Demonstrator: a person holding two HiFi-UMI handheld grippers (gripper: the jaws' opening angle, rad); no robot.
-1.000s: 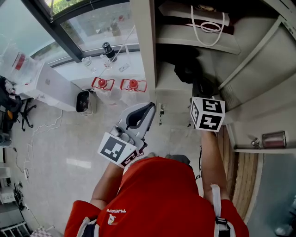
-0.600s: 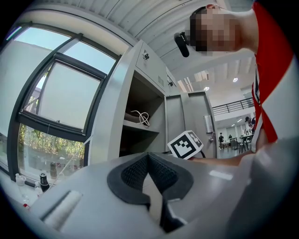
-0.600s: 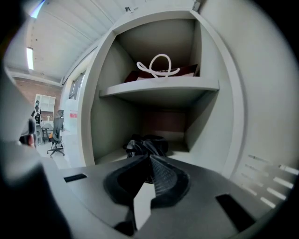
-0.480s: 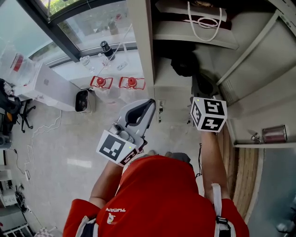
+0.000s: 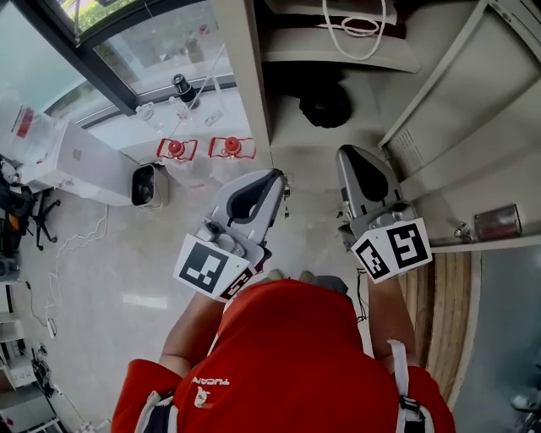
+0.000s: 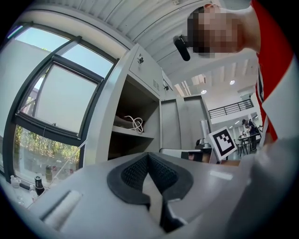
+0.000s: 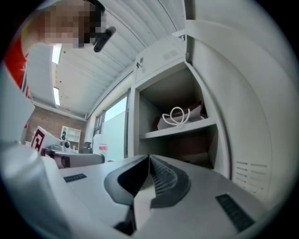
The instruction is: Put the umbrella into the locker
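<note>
The black folded umbrella (image 5: 325, 106) lies on the lower shelf inside the open grey locker (image 5: 283, 156), apart from both grippers. On the shelf above it sits a bag with white rope handles (image 5: 353, 24), also seen as the bag (image 7: 178, 116) in the right gripper view. My right gripper (image 5: 347, 154) is shut and empty, just outside the locker's front with its tip toward the umbrella. My left gripper (image 5: 277, 178) is shut and empty, beside the locker's left wall. Its jaws (image 6: 148, 158) show closed with nothing between them, like the right gripper (image 7: 149, 158).
The locker door (image 5: 452, 93) hangs open at the right. Two red-capped jugs (image 5: 175, 150) and a white device (image 5: 145, 184) stand on the floor under the window at the left, with white boxes (image 5: 80, 165) beyond.
My right gripper has drawn back out of the locker toward me and turned. The umbrella stays on the shelf. The left gripper has hardly moved.
</note>
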